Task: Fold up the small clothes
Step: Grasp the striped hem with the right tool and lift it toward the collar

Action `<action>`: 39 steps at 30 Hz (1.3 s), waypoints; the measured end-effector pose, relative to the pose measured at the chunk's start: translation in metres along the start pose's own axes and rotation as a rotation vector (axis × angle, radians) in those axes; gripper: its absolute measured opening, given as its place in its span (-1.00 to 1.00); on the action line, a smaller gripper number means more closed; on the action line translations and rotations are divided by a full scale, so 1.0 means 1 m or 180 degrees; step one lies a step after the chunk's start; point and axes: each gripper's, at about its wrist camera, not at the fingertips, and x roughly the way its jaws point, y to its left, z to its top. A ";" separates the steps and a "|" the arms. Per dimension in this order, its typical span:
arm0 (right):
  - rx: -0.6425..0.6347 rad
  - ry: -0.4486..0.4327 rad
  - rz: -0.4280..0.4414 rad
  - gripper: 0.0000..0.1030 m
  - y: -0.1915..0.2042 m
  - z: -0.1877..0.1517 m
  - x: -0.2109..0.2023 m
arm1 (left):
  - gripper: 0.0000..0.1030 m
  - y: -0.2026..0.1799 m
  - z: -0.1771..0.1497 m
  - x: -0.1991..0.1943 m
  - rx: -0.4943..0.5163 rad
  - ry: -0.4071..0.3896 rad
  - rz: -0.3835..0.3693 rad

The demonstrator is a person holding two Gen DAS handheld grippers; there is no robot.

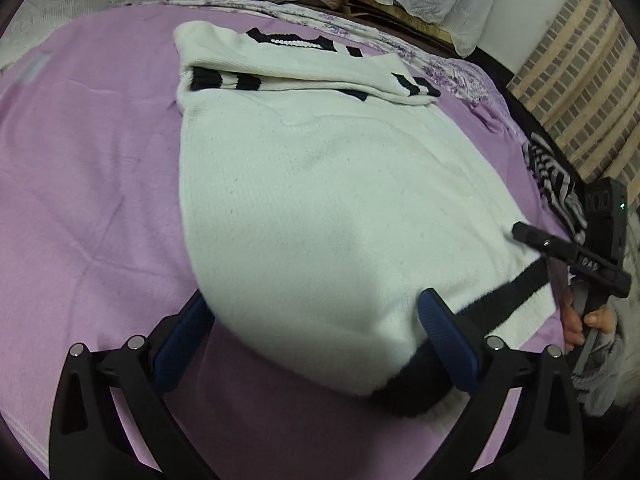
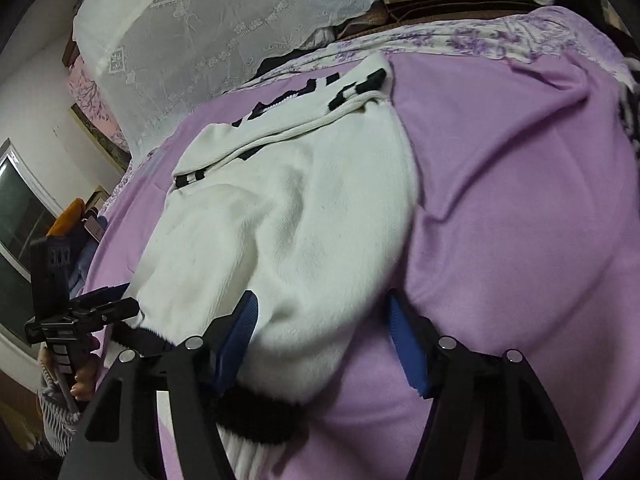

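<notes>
A white knit sweater (image 1: 320, 184) with black stripes lies on a purple blanket (image 1: 88, 168), sleeves folded across its far end. My left gripper (image 1: 316, 316) is open, its blue pads astride the sweater's near left hem corner, which bulges between them. My right gripper (image 2: 320, 316) is open around the near right hem corner of the sweater (image 2: 288, 232). Each gripper shows in the other's view: the right one at the right edge (image 1: 520, 234), the left one at the left edge (image 2: 116, 300). The black hem band (image 1: 492, 300) runs between them.
A floral purple sheet (image 1: 360, 24) and lace-covered pillows (image 2: 224, 32) lie at the bed's far end. A black-and-white striped garment (image 1: 556, 180) sits at the right bed edge beside a brick-pattern wall (image 1: 580, 80). A window (image 2: 20, 216) is at the left.
</notes>
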 end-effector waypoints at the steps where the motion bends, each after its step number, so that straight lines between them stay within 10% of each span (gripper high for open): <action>1: 0.0008 0.0007 0.0031 0.29 0.001 0.002 0.002 | 0.91 0.002 0.002 0.000 -0.0050 -0.0012 -0.0055; 3: 0.0054 -0.0043 0.0184 0.26 0.001 0.001 -0.001 | 0.88 0.004 0.002 -0.002 -0.0120 -0.0069 -0.0162; 6: 0.0071 -0.0200 0.0573 0.18 0.003 -0.004 -0.017 | 0.18 0.004 0.000 -0.010 -0.0124 -0.0174 -0.0414; 17: 0.0075 0.0067 0.0575 0.08 0.009 -0.007 -0.007 | 0.61 -0.018 -0.004 -0.001 0.0108 -0.0022 -0.0250; 30: 0.0163 -0.0151 0.0798 -0.66 0.005 -0.017 -0.025 | -0.74 -0.006 -0.004 -0.015 -0.0009 -0.0263 -0.0154; 39: 0.0083 -0.0194 0.0794 -0.68 0.019 -0.001 -0.032 | -0.77 -0.014 0.012 -0.042 0.0074 -0.0546 -0.0119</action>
